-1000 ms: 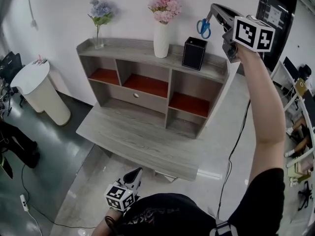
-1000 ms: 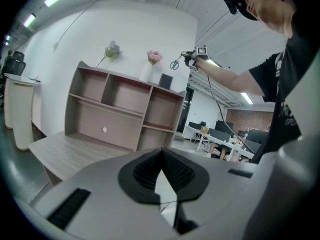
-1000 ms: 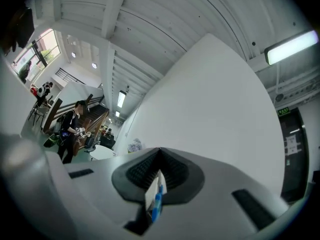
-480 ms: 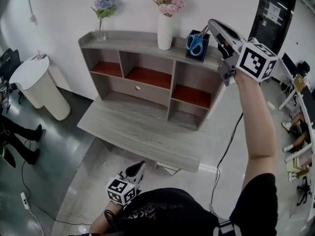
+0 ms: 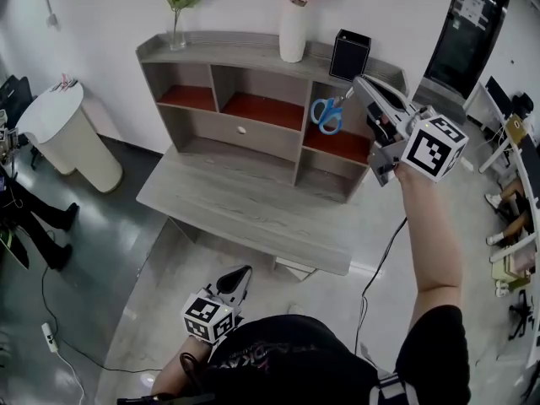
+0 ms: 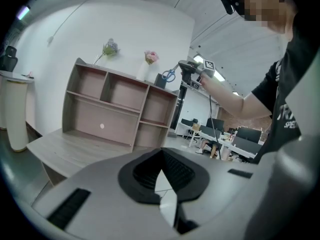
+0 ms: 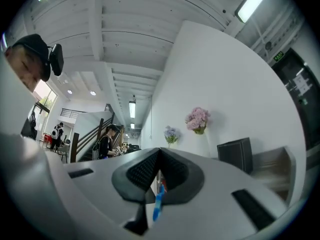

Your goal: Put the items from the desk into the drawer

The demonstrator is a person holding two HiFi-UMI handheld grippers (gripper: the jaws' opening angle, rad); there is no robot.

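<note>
**Desk:** What is the right gripper (image 5: 361,88) doing?

**Photographer:** It is held high at arm's length. Its jaws are pinched on the blades of a pair of blue-handled scissors (image 5: 327,115), and the handles hang off the tip. In the right gripper view (image 7: 159,176) a thin blue strip of the scissors (image 7: 158,204) sits clamped between the two black pads.

**Desk:** Where are the scissors in relation to the furniture?

**Photographer:** They are in the air, touching nothing. From the head view they show in front of the right-hand open compartments of the grey wood-grain desk with its shelf unit (image 5: 253,213). The left gripper view puts the scissors (image 6: 170,74) up near the shelf top, just beside the black rectangular box (image 6: 161,80).

**Desk:** And the drawer?

**Photographer:** The flat grey drawer with a small pale knob (image 5: 242,130) sits in the middle of the unit, closed.

**Desk:** The left gripper (image 5: 239,275)?

**Photographer:** It is low by the person's body, near the front edge of the desk. Its jaws are pressed together with nothing between them, which shows clearly in the left gripper view (image 6: 161,168).

**Desk:** Anything else on the shelf top?

**Photographer:** A white vase of pink flowers (image 5: 294,30) and a glass vase of blue flowers (image 5: 177,34).
</note>
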